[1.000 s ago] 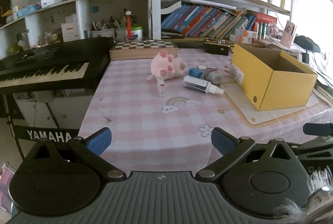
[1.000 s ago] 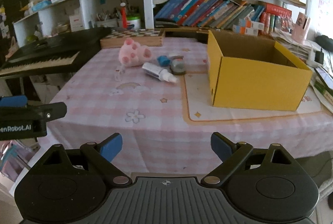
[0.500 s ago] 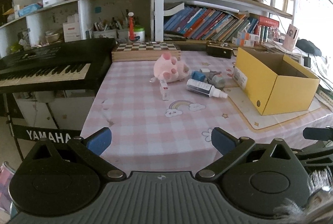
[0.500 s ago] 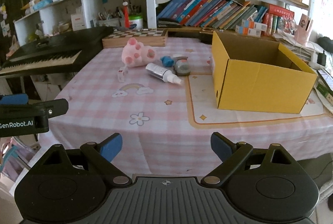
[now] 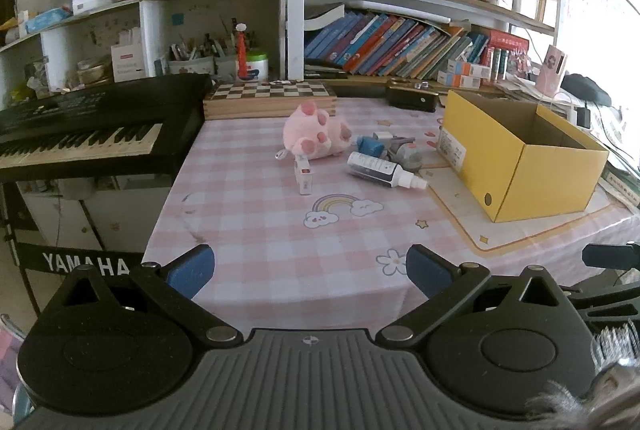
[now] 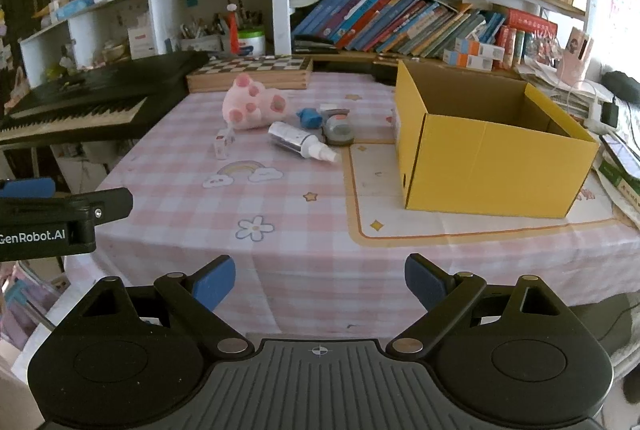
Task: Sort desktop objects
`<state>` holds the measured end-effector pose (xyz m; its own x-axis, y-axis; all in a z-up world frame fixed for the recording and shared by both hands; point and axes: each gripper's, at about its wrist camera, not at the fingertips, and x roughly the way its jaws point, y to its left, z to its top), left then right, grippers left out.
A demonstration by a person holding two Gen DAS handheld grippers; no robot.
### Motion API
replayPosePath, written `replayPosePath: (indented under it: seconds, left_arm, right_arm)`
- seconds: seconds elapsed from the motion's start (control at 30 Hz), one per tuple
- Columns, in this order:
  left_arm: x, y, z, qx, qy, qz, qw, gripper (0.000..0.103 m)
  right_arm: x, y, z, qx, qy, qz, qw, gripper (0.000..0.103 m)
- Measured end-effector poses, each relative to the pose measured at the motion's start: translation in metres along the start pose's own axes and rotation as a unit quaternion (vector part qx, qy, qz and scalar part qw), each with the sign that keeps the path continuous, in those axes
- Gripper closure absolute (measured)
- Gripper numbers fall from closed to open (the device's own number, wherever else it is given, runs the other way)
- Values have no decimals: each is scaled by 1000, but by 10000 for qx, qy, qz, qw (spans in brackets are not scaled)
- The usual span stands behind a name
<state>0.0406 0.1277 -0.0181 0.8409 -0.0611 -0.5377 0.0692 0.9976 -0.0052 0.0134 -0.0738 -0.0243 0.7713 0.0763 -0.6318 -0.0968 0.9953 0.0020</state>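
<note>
A pink plush toy [image 5: 316, 136] [image 6: 252, 108], a small white box [image 5: 303, 174] [image 6: 222, 146], a spray bottle [image 5: 380, 171] [image 6: 300, 142], a blue item [image 5: 370, 145] [image 6: 310, 118] and a grey round item [image 5: 408, 154] [image 6: 339, 129] lie mid-table. An open yellow box [image 5: 520, 154] [image 6: 480, 142] stands to their right. My left gripper [image 5: 310, 268] is open and empty above the table's near edge. My right gripper [image 6: 320, 282] is open and empty, also at the near edge.
A pink checked cloth [image 5: 260, 222] covers the table. A black keyboard [image 5: 80, 134] stands at the left. A chessboard box [image 5: 268, 96] and bookshelves [image 5: 400, 42] lie behind. The left gripper shows at the left of the right wrist view [image 6: 48, 214].
Both grippers have drawn back and risen a little, so the table objects sit lower and more of the near table shows. Both stay open. Nothing on the table has moved.
</note>
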Motion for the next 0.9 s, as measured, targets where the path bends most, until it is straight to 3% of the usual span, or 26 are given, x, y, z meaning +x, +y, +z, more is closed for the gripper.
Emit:
replayPosePath:
  seconds: [0.9]
  left_arm:
    - [5,-14,2,34,34,-116,9999,0]
  right_arm:
    - [3,-14,-2,107,121,-111,9998,10]
